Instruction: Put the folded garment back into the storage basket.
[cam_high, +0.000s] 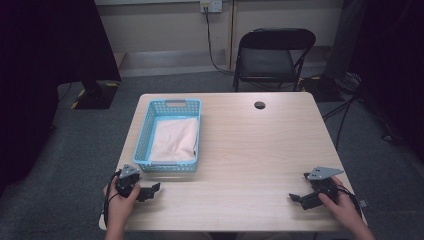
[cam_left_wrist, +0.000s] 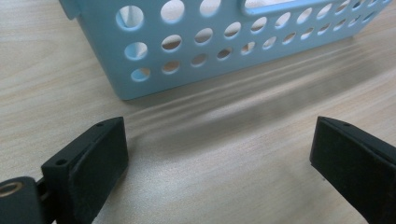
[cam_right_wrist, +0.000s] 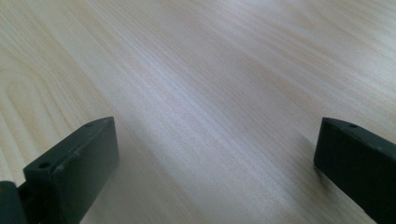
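In the left gripper view we lose the blue basket (cam_left_wrist: 154, 51) past the top edge, so its contents stay hidden there. In the high view the pink cloth (cam_high: 175, 140) covers the basket floor, and our forearms are cut off below.

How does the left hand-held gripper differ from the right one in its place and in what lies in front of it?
The left hand-held gripper rests at the table's near left corner, close to the blue basket holding a pink cloth; the right hand-held gripper rests at the near right corner, far from it. The left faces the basket's wall; the right faces bare wood. Both are open and hold nothing.
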